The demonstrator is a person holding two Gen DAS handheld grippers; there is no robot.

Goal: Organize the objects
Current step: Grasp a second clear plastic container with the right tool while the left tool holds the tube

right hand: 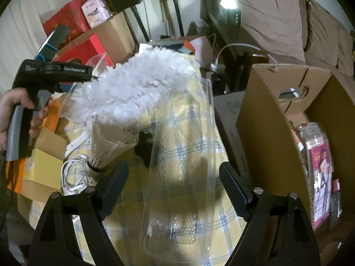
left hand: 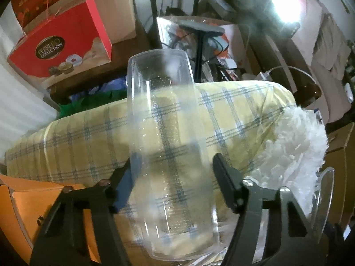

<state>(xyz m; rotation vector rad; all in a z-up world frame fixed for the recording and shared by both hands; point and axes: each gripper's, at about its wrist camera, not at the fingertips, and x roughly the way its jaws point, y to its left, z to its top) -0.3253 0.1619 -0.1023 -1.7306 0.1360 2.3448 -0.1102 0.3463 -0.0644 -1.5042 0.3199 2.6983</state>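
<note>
A clear plastic tray (left hand: 168, 146) stands between the fingers of my left gripper (left hand: 173, 173); its jaws are wide and press its sides, holding it over the yellow plaid cloth (left hand: 77, 137). A second clear plastic tray (right hand: 182, 173) lies tilted between the spread fingers of my right gripper (right hand: 175, 184), which do not visibly touch it. A white fluffy duster (right hand: 133, 82) lies on the cloth left of that tray; it also shows in the left wrist view (left hand: 295, 146). The left gripper's body (right hand: 53, 71) and the hand holding it show at left.
An open cardboard box (right hand: 288, 115) with packaged goods stands at right. A red Ferrero box (left hand: 60, 44) and other cartons are stacked behind. An orange box (left hand: 44, 204) sits at the left. A white cable (right hand: 73, 177) lies on the cloth.
</note>
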